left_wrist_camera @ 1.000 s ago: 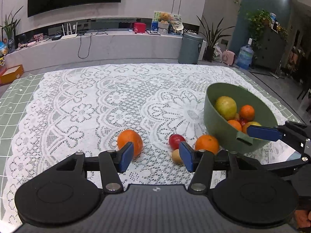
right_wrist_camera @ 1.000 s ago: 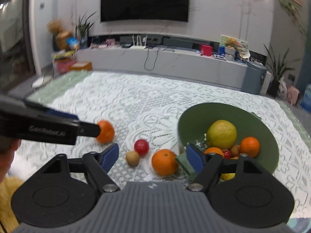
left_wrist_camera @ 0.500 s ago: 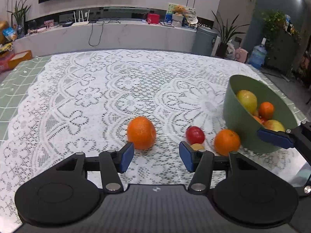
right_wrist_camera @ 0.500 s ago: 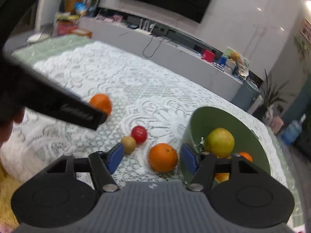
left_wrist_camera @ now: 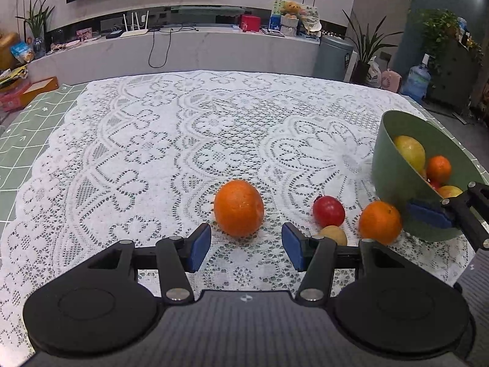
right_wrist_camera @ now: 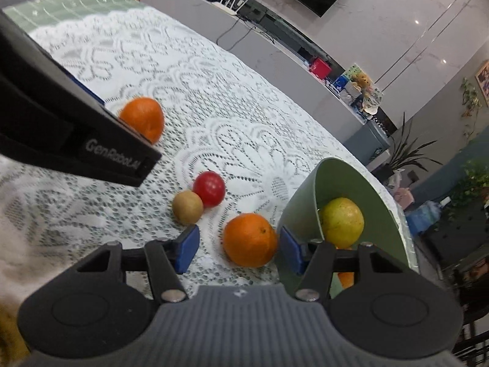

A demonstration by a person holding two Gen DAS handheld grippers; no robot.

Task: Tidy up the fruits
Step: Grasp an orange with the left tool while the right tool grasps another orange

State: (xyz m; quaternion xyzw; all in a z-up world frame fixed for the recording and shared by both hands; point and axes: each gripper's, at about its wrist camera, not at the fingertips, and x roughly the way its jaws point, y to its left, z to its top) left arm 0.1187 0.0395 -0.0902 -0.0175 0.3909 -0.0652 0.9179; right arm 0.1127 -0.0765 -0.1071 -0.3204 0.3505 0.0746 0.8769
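On the counter's white lace cloth (left_wrist_camera: 146, 140), the left gripper (left_wrist_camera: 246, 249) is hovering with its jaws moderately wide and empty, just short of the large round orange (left_wrist_camera: 239, 208) lying beyond its blue pads. Judging by that line-up, it should be sliding forward until the pads are flanking the fruit's widest part before squeezing. Further right, a small tan kiwi-like fruit (right_wrist_camera: 187, 207) is touching a glossy red round fruit (right_wrist_camera: 209, 188). Next, the right gripper (right_wrist_camera: 234, 252) is closing its jaws around a second round orange (right_wrist_camera: 250, 240), which is sitting between the pads but not visibly pressed, right beside the sage-green plastic bowl (right_wrist_camera: 301, 202). That bowl is sitting tilted and already holding fruit, so the right pad should be staying clear of its wall.
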